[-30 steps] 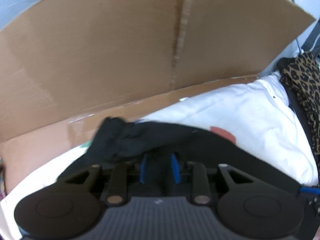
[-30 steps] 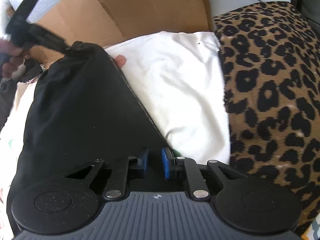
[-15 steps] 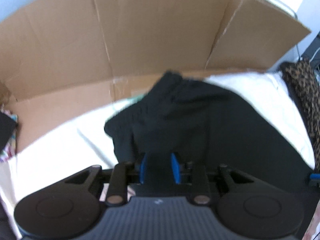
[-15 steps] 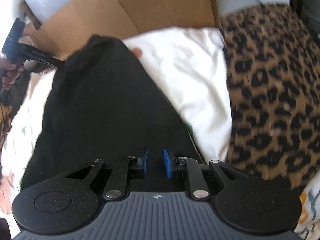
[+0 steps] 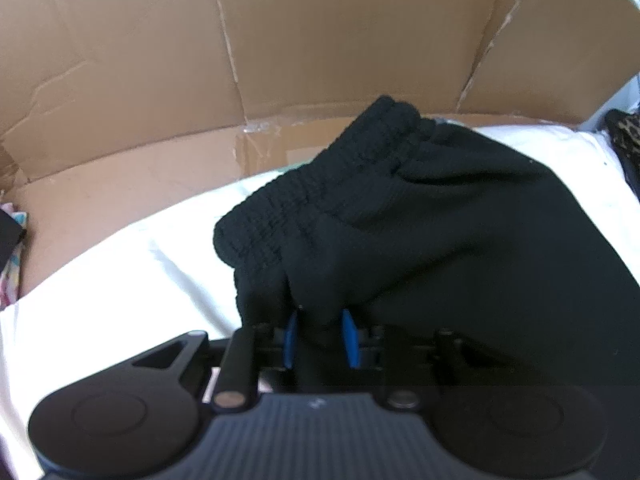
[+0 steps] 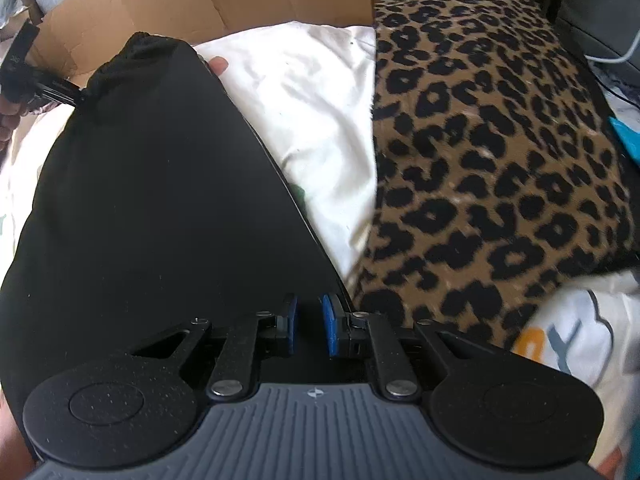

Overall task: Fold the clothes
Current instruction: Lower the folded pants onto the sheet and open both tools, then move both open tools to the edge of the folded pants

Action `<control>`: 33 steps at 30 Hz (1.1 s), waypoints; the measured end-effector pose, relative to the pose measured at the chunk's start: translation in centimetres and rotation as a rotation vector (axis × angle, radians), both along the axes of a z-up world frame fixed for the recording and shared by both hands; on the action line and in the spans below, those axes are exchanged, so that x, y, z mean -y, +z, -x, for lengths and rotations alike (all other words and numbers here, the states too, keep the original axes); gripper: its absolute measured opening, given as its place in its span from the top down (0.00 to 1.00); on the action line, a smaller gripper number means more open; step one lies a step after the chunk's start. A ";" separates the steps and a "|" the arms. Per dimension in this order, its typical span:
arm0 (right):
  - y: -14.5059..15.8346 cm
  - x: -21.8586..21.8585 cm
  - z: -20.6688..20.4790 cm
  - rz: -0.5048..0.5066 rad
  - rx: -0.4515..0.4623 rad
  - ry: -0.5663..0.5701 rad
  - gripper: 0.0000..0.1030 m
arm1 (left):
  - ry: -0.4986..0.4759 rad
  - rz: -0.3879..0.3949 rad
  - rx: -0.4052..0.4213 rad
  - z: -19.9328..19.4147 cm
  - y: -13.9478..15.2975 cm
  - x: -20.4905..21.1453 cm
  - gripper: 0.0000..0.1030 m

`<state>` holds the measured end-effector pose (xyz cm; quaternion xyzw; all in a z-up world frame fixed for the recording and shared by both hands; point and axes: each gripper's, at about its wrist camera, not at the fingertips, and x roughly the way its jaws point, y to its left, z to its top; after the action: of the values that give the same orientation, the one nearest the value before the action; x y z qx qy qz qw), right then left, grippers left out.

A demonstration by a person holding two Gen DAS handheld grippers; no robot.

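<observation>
A black garment [image 5: 460, 240] with a ribbed waistband [image 5: 320, 192] is stretched between both grippers over a white sheet. My left gripper [image 5: 320, 336] is shut on a bunched fold just below the waistband. In the right wrist view the garment [image 6: 152, 184] spreads wide and flat, and its right edge runs taut down to my right gripper [image 6: 310, 328]. The right jaws are closing, with black cloth caught between the blue pads. The left gripper [image 6: 82, 96] shows at the far left, pinching the garment's far corner, with a hand [image 6: 8, 120] behind it.
A cardboard box wall [image 5: 280, 40] stands behind the white sheet [image 5: 120, 272]. A leopard-print cloth [image 6: 500, 120] lies to the right of the sheet [image 6: 320, 100]. A printed white fabric [image 6: 580, 340] sits at the lower right, and a patterned cloth [image 5: 12, 264] at the far left edge.
The left gripper has carried the waistband corner sideways and down towards the sheet. In the right wrist view the black cloth has shifted rightward and covers more of the white sheet.
</observation>
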<state>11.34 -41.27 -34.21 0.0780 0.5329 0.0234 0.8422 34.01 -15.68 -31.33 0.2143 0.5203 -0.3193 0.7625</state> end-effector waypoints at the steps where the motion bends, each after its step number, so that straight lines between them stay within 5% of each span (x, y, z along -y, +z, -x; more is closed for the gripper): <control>1: 0.1 0.1 0.4 0.003 -0.005 -0.005 0.83 | 0.002 0.007 -0.004 0.3 0.4 -0.3 0.71; 12: 2.0 0.0 2.1 -0.012 -0.043 -0.009 0.82 | -0.039 0.125 -0.072 3.8 2.5 -2.1 0.53; 17: 3.6 -0.6 1.3 -0.070 0.077 -0.071 0.65 | -0.068 0.115 -0.012 5.7 2.5 -1.7 0.45; 20: 4.4 -1.7 1.6 -0.109 0.138 -0.074 0.64 | -0.043 0.136 0.013 6.9 3.3 -2.8 0.27; 24: 5.9 -3.2 2.6 -0.085 0.213 0.002 0.64 | -0.045 0.165 -0.086 8.6 3.7 -3.8 0.26; 33: 6.9 -3.7 3.4 -0.068 0.277 -0.058 0.57 | -0.126 0.141 -0.025 13.5 6.2 -6.0 0.17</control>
<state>7.91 -37.61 -27.29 0.1178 0.4082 0.0276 0.9048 20.50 -9.73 -25.09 0.1885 0.4912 -0.4053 0.7476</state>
